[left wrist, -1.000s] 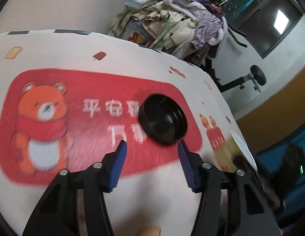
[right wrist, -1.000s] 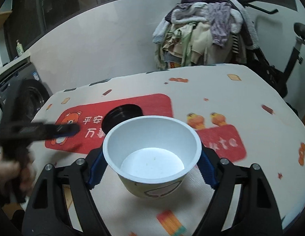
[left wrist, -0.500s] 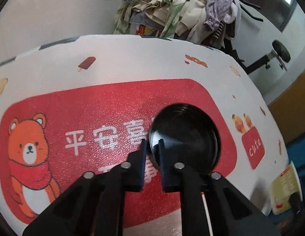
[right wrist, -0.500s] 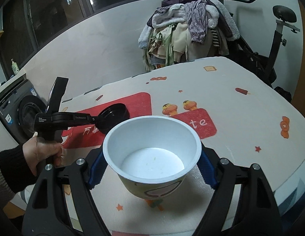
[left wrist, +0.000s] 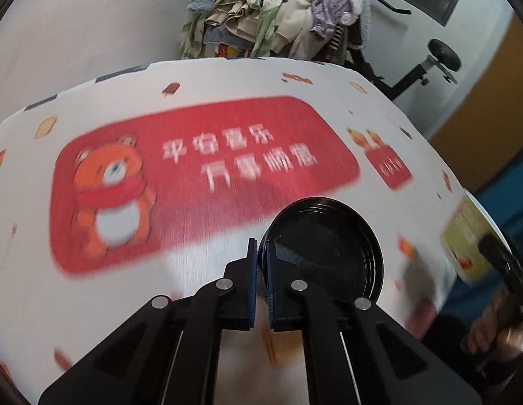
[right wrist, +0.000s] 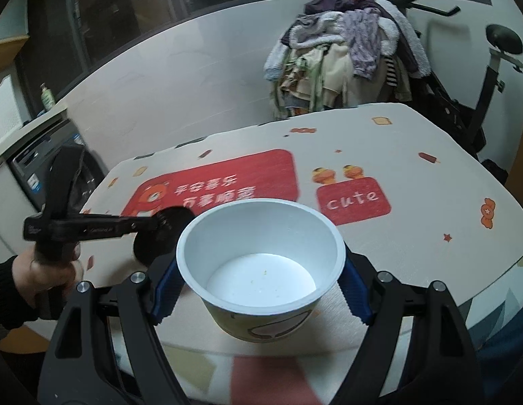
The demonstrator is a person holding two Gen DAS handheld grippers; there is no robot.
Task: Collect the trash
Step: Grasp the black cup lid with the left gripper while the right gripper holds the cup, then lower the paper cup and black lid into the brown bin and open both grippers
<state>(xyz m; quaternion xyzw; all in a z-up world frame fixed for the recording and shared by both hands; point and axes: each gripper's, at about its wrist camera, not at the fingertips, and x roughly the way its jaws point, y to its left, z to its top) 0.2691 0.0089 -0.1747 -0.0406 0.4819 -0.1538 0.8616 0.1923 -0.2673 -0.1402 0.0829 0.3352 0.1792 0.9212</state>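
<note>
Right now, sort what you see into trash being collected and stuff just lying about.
Part of the job:
- black lid, pinched at its rim by the left gripper
- white paper bowl, held in the right gripper

Just lying about:
- clothes pile
- exercise bike
- washing machine
- green bottle

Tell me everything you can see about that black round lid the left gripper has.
The black round plastic lid is glossy, with concentric ridges near its rim. The left hand-held gripper pinches its near-left edge between blue-padded fingers, jaws almost shut. It looks lifted and tilted above the white printed tablecloth, apparently touching nothing else. In the right wrist view it hangs just left of the white paper bowl.
</note>
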